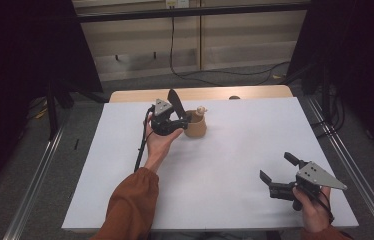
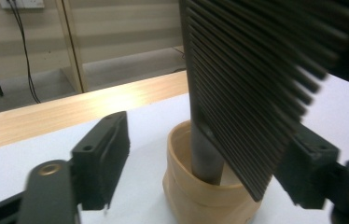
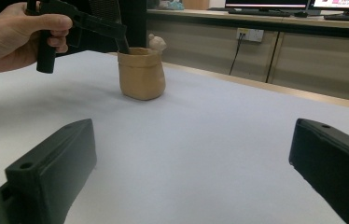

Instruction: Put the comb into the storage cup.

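On the white worktop (image 1: 235,150), toward its far edge and left of the middle, stands a small tan pot (image 1: 195,126) with soft, wrinkled walls. A black comb (image 1: 176,104) stands in it, handle down inside the pot and toothed end sticking up and leaning to the left above the rim. The left hand-held gripper (image 1: 177,124) sits just to the left of the pot, held by the person's left hand (image 1: 158,142). In the left gripper view its jaws are spread wide, one on each side of the pot (image 2: 205,186), and the comb (image 2: 252,88) rises between them; its lower edge lies close to the right-hand jaw, though whether they touch cannot be told. A small pale knob (image 1: 201,109) shows at the pot's far rim. The right hand-held gripper (image 1: 275,172) is well apart from the pot, at the near right of the worktop, held in the person's right hand (image 1: 311,209) with its jaws spread and nothing between them. In the right gripper view the pot (image 3: 141,73) stands far off, with the left hand (image 3: 14,35) beside it.
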The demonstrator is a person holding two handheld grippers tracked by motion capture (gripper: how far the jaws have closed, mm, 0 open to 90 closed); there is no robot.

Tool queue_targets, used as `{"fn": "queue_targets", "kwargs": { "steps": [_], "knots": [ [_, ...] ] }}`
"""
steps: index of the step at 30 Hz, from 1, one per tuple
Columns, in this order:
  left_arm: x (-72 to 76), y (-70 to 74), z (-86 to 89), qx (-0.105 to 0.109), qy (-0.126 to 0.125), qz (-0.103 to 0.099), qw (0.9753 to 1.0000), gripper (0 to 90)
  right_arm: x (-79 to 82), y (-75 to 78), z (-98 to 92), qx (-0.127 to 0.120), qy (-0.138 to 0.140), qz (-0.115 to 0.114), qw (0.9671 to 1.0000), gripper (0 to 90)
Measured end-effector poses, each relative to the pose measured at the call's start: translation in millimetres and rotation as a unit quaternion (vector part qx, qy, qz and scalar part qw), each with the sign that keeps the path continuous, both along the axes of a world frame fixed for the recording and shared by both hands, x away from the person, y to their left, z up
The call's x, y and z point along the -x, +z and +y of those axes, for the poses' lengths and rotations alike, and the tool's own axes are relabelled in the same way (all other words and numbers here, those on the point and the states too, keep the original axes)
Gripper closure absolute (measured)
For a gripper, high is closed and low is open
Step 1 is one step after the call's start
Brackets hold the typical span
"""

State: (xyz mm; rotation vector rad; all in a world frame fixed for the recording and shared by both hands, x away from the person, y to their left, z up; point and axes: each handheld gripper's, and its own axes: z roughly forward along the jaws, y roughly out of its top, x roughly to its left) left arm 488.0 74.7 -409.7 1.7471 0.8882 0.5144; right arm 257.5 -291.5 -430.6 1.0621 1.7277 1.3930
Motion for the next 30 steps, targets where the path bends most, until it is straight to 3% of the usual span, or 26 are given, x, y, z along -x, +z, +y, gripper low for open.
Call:
{"fn": "queue_targets", "kwargs": {
  "steps": [3,18,25,30],
  "knots": [
    [0.6,0.3,0.1,0.008,0.003,0.001,1.0,14.4,-0.1,-0.1,0.0,0.0,0.001,0.0,1.0,0.1],
    [8.1,9.3,8.1,0.02,0.013,-0.029,0.9993,1.6,0.3,0.2,-0.1,-0.001,-0.001,-0.001,1.0,0.0],
    [14.0,11.1,11.0,0.033,0.007,-0.034,0.9989,1.9,0.2,0.2,-0.4,0.0,-0.003,-0.001,1.0,0.0],
    [17.9,12.1,15.2,0.031,0.007,-0.035,0.9989,1.8,0.4,0.3,-0.3,-0.001,-0.002,-0.001,1.0,0.0]
  ]
}}
